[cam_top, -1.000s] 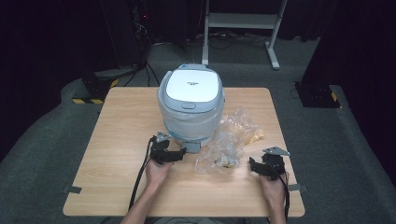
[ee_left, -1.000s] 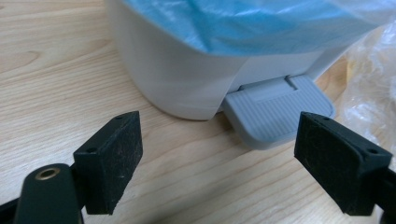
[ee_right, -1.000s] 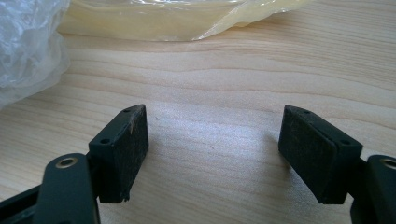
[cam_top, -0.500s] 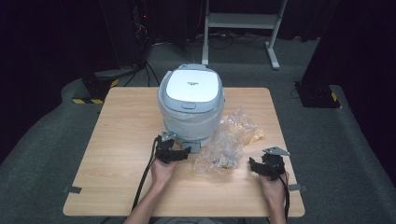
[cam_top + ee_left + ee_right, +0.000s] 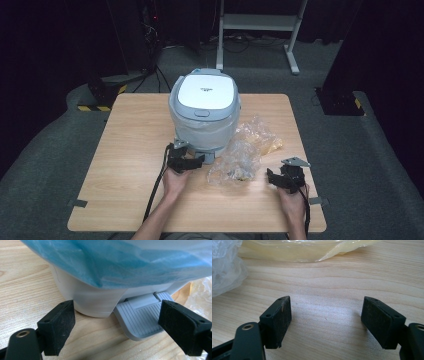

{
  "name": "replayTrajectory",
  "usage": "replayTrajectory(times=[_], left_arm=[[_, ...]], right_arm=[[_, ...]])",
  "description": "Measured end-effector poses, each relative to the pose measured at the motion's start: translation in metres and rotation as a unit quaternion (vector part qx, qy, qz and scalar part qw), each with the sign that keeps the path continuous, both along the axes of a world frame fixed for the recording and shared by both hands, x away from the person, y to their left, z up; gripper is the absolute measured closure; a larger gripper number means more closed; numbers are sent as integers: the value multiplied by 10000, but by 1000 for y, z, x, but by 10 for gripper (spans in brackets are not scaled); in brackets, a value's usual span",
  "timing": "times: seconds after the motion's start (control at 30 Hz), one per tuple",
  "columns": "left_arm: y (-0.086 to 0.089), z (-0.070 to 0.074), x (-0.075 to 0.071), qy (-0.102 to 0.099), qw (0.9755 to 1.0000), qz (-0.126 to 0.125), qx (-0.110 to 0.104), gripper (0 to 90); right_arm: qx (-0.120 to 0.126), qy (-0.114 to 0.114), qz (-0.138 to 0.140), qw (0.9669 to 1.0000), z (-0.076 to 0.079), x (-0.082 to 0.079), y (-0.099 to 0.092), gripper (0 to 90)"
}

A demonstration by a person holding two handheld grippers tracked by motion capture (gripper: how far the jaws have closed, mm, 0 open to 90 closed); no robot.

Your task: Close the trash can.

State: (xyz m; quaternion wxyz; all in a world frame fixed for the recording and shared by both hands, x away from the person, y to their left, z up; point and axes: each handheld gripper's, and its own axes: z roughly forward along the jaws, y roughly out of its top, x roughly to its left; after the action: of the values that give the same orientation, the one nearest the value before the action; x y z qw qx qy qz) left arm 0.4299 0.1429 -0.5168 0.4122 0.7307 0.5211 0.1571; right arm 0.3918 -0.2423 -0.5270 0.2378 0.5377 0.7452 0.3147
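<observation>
A white and grey pedal bin [image 5: 205, 112] with a bluish liner [image 5: 125, 262] stands at the table's middle back, lid down. Its grey ribbed foot pedal [image 5: 140, 317] sticks out at the base toward me. My left gripper [image 5: 192, 162] is open and low on the table right in front of the bin. In the left gripper view, the left gripper [image 5: 118, 317] has the pedal between its jaws, close to the right one, touching neither. My right gripper [image 5: 272, 179] rests open near the front right, and in its own view the right gripper [image 5: 325, 312] has bare wood between its jaws.
A crumpled clear plastic bag [image 5: 237, 160] lies between the two grippers, beside the bin. A yellowish bag [image 5: 270, 142] lies just behind it. The wooden table [image 5: 130, 150] has free room on its left half. Dark floor surrounds the table.
My left gripper has moved a little to the right and closer to the bin's pedal. The right gripper and the bags have stayed put.
</observation>
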Motion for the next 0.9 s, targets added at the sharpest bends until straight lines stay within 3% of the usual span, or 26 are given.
replayTrajectory(times=[0.43,0.9], left_arm=[[-1,-1,3,23,9999,-46,133,120],[-2,-3,0,-107,9997,-47,206,120]], right_arm=[[-5,9,139,9999,0,0,2,240],[-3,13,142,9999,0,0,2,240]])
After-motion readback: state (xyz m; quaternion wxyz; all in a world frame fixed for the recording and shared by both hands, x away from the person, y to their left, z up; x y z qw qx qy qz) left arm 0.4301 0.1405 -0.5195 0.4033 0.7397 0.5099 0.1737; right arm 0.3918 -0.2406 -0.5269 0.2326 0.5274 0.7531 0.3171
